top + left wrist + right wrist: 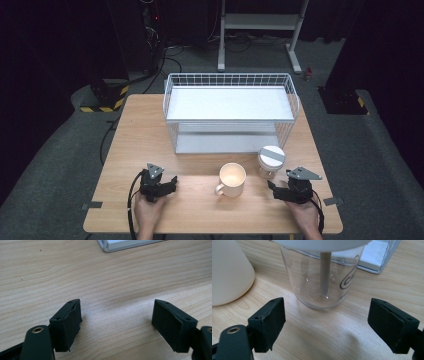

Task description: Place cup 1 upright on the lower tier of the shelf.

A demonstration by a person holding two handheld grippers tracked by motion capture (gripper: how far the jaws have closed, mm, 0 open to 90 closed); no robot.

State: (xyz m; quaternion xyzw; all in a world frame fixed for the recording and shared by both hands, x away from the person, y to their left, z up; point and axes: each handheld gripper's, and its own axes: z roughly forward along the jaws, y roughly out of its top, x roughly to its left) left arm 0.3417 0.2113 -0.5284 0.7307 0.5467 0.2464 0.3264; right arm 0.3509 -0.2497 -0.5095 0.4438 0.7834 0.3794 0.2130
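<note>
Nearest, at the front edge of the pale wooden counter (150,210): two hands, each around a black two-jaw gripper. Left gripper (172,183) low over bare wood at the left, jaws spread wide, nothing between them; in the left gripper view (116,323) just wood grain in the gap, with a corner of the white rack base at the top edge. Right gripper (272,189) at the right, jaws likewise wide apart and empty, aimed toward the middle of the counter; grey three-cornered plate on top of each gripper, black cable trailing back along each forearm.

Just ahead of the right gripper (325,325): clear plastic cup with a white lid and a grey strap across it (324,275), upright on the wood, close before the jaws but apart from both pads, not between them. In the high view the same cup (271,161) near the right front corner of the rack. Beside it, toward the centre: cream ceramic mug (232,179), upright, handle toward the front left, well apart from the left gripper; near the cup, not touching. Rounded cream flank of the mug (229,272) at the left of the right gripper view.

Farther back: white wire two-tier rack (230,112) across the counter's far half, both shelves bare. Beyond the counter: grey floor, a white metal stand, black cables, yellow-black striped feet.
</note>
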